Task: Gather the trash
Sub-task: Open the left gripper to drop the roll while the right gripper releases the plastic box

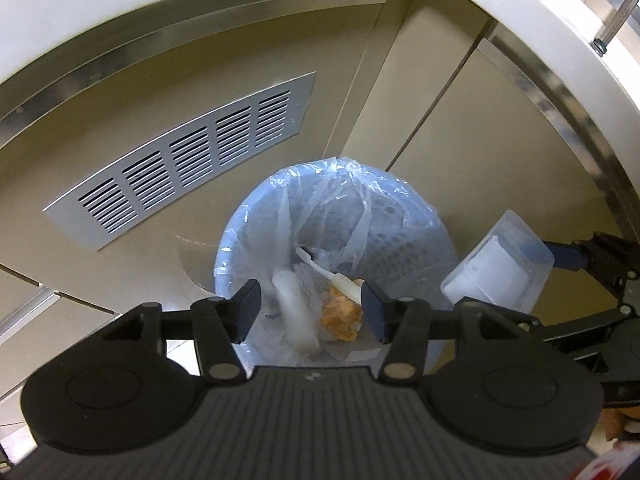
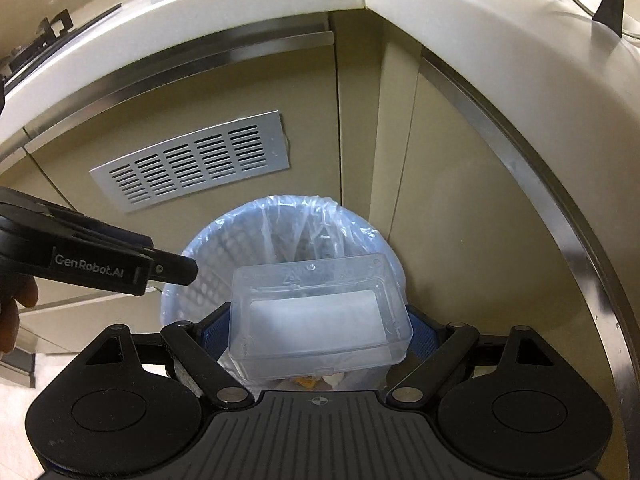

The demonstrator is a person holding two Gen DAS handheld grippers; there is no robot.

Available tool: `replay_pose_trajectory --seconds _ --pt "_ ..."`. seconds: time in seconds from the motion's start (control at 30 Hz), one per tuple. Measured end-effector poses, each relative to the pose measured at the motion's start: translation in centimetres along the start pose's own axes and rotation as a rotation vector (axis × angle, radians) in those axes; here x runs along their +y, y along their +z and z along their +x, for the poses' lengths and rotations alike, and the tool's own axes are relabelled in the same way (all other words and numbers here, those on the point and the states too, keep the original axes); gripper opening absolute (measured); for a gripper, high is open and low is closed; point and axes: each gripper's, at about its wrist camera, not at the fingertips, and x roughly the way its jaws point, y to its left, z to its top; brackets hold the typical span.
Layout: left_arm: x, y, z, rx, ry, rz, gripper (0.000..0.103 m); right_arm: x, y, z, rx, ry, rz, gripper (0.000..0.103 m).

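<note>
Matte black left gripper (image 1: 312,312), ribbed body, round discs, silver rivets, white "GenRobot.AI" lettering, blue-padded fingers (image 2: 424,334)

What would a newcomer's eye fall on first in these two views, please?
Probably the clear plastic box clamped in the right gripper above the lined blue trash bin. Next, the open left gripper over the bin, a blurred white item dropping between its fingers.

Kitchen: countertop (image 2: 248,4), vented cabinets (image 2: 192,166)
</note>
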Motion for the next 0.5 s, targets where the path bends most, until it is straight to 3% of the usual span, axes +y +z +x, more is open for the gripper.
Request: replay_pose_trajectory --seconds 0.5 --pt "1.3 0.1 -1.1 0.004 0.018 -0.045 0.051 0.8 0.9 0.6 -0.001 0.015 -0.008 0.087"
